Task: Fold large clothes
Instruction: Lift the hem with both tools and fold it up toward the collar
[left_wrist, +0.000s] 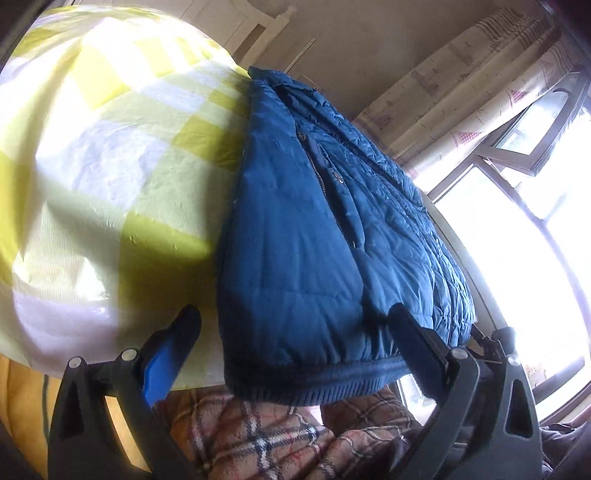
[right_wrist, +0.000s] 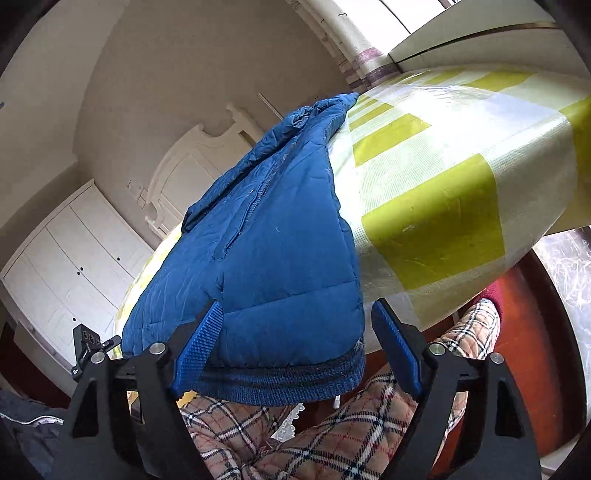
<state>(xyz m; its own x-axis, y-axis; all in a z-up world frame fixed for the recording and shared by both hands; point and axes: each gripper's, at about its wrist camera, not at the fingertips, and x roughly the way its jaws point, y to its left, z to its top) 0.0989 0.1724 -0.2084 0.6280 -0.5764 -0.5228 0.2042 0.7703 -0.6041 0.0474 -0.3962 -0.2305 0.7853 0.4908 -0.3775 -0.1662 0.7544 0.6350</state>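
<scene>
A blue quilted puffer jacket lies folded lengthwise on a table with a yellow-and-white checked cover. Its dark ribbed hem hangs over the near table edge. My left gripper is open, its fingers spread either side of the hem's left part. In the right wrist view the jacket lies on the same cover. My right gripper is open, its blue-padded fingers spread around the hem's right corner. Neither gripper is closed on the cloth.
A person's legs in plaid trousers sit below the table edge. White wardrobe doors stand to the left. A curtain and a bright window are to the right. A red-brown floor shows under the table.
</scene>
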